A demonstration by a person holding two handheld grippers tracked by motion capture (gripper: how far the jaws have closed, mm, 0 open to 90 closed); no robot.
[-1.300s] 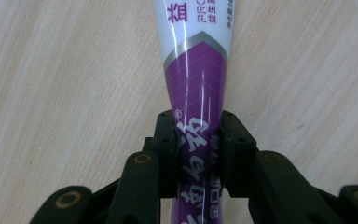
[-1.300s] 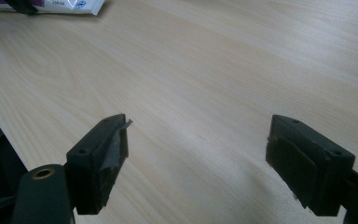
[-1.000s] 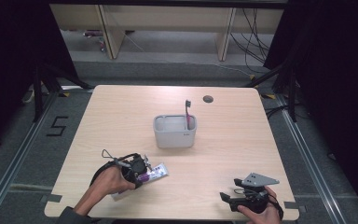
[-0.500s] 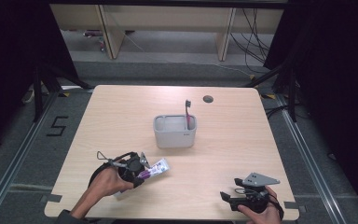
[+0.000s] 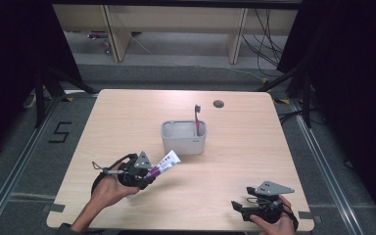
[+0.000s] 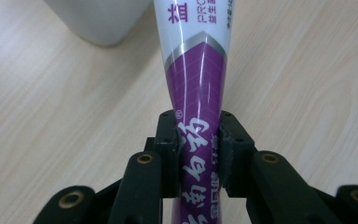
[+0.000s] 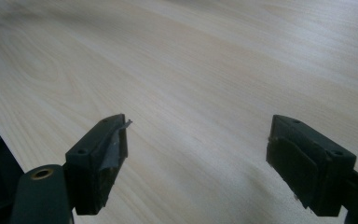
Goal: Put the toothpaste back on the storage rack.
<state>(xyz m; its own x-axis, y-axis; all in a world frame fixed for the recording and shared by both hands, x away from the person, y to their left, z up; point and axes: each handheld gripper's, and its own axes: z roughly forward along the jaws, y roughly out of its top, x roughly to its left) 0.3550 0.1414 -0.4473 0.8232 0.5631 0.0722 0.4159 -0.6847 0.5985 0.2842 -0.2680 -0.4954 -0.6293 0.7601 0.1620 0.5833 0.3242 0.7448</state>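
1. High view: the left gripper (image 5: pixel 144 172) is clamped on a purple-and-white toothpaste tube (image 5: pixel 162 163), held above the wooden table (image 5: pixel 127 117) near its front left. The tube's white end points up and toward the grey container (image 5: pixel 183 137), which stands near the table's middle with a toothbrush (image 5: pixel 197 117) upright in its right part. The tube's tip is just short of the container's lower left corner. The right gripper (image 5: pixel 240 208) sits at the front right edge, well apart from the tube.
2. Left gripper view: the two black jaws press on the purple part of the toothpaste tube (image 6: pixel 196 93) from both sides, pinching it narrow. The tube's white part runs up past the grey container (image 6: pixel 100 18), over the table (image 6: pixel 51 107).
3. Right gripper view: the jaws stand wide apart with nothing between them, over bare table (image 7: pixel 191 70).
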